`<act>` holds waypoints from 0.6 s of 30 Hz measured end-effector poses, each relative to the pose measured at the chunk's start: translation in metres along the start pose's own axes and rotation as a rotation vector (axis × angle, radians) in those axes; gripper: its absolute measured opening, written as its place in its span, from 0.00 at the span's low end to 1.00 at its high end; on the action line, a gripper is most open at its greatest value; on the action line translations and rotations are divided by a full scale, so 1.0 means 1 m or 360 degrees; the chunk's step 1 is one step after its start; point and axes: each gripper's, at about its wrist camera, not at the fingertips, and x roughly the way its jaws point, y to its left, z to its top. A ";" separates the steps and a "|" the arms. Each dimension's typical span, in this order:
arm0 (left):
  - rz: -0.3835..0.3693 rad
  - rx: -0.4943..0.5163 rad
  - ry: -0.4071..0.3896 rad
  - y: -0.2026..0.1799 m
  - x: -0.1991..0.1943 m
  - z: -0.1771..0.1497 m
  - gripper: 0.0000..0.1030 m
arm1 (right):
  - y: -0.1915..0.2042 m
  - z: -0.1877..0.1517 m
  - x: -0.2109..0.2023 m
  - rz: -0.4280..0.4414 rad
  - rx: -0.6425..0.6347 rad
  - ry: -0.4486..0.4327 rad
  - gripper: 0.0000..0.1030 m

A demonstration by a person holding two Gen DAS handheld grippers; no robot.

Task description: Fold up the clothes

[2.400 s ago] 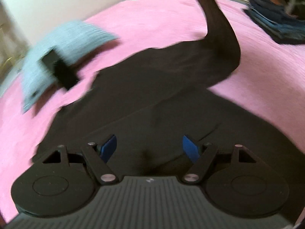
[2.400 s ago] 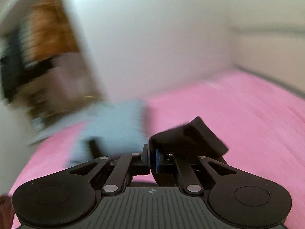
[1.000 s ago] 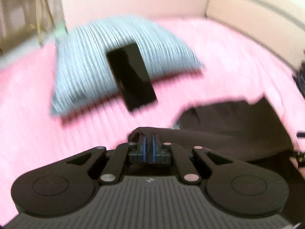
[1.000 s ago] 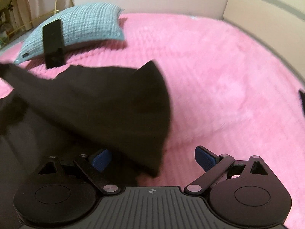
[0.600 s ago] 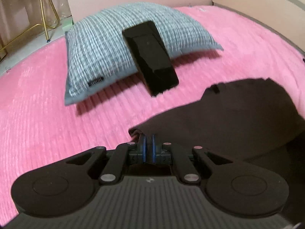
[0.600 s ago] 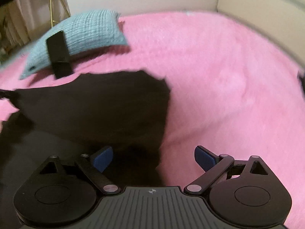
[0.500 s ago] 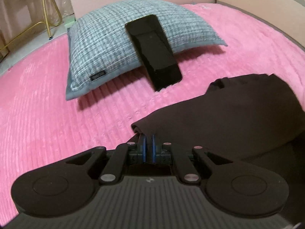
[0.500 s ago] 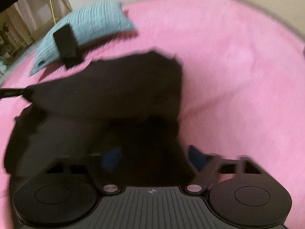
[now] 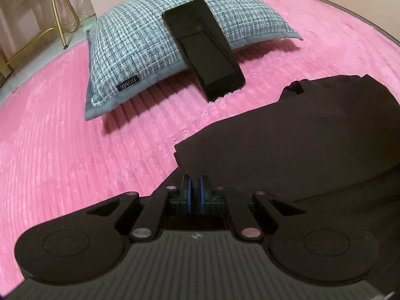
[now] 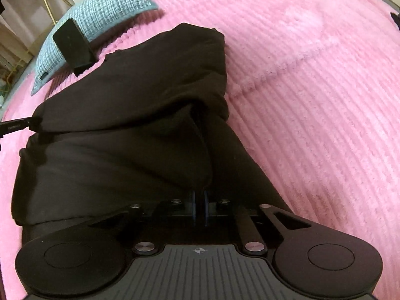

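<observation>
The left gripper (image 9: 194, 183) was pinched on a corner of the dark garment (image 9: 287, 147), its jaws starting to open. The right gripper (image 10: 199, 200) was clamped on a fold of it. The garment was spread on the pink blanket (image 10: 312, 87), near the grey pillow (image 9: 140, 37) with the black phone (image 9: 205, 50) leaning on it.
</observation>
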 end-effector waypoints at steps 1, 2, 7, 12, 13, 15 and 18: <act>0.0005 0.0012 0.0001 0.000 -0.002 -0.001 0.11 | 0.000 0.000 0.000 -0.0001 0.0002 0.0000 0.04; 0.0009 0.0028 0.0002 -0.001 -0.005 -0.002 0.17 | 0.000 0.000 0.001 0.0000 -0.0006 0.0004 0.05; 0.0036 0.0275 0.0014 -0.015 -0.043 -0.034 0.37 | -0.004 0.004 -0.004 0.0000 0.0003 -0.0032 0.51; -0.0223 0.0797 0.0004 -0.071 -0.088 -0.092 0.37 | -0.002 0.001 -0.011 0.0088 0.0030 -0.0028 0.57; -0.0279 0.0919 0.0005 -0.086 -0.094 -0.105 0.37 | 0.000 -0.001 -0.009 0.0099 0.0034 -0.0012 0.57; -0.0331 0.1093 0.0021 -0.107 -0.093 -0.122 0.38 | 0.003 -0.004 -0.005 0.0112 0.0051 0.0024 0.56; -0.0311 0.1227 0.0046 -0.122 -0.084 -0.134 0.36 | 0.004 -0.005 0.003 0.0070 0.0094 0.0033 0.30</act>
